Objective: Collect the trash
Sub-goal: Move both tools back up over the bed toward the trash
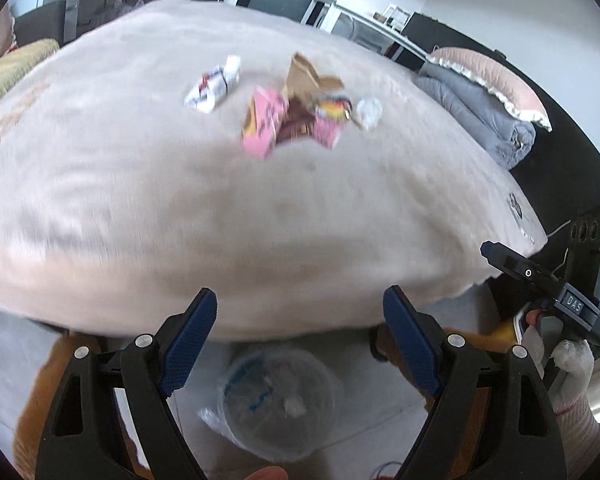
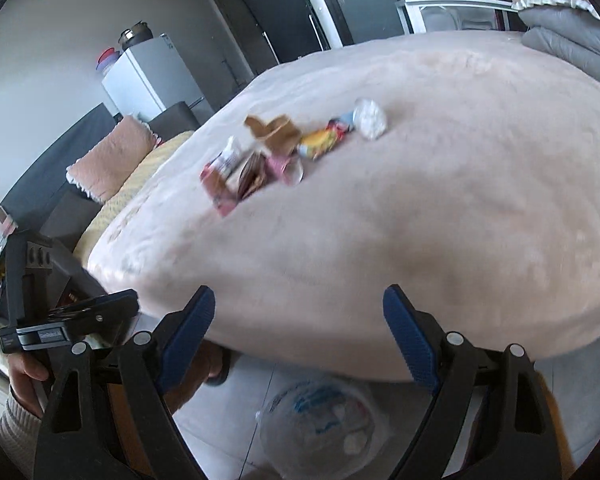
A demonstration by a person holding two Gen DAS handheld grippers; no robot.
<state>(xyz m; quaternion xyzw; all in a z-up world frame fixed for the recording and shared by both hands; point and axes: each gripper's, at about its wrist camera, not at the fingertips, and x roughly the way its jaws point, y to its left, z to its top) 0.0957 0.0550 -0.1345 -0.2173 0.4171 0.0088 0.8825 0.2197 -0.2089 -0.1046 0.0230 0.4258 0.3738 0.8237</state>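
Left wrist view: trash on the bed, both grippers released

Left wrist view, item by item. Your left gripper [image 1: 299,312] has its blue-padded fingers [image 1: 190,336] spread wide with nothing between them, held at the near edge of the bed [image 1: 220,208]. On the beige blanket, toward the far side, lies the trash: a white wrapper [image 1: 214,85] apart on the left, a torn brown paper bag [image 1: 306,74], a pink carton [image 1: 265,120], a dark brown packet [image 1: 297,122], a yellow wrapper [image 1: 334,109] and a crumpled white paper ball [image 1: 369,111] at the right end of the cluster. Below your fingers, on the floor, stands a bin [image 1: 278,404] lined with a clear plastic bag. Your right gripper [image 1: 486,250] shows at the right edge, side-on.

Right wrist view. Your right gripper [image 2: 299,312] is likewise released, its fingers wide and bare, near the bed's edge. The same trash lies far ahead, with the paper ball at its right end. A pink pillow [image 2: 112,158] rests at far left; a folded grey duvet [image 2: 572,46] sits at far right.
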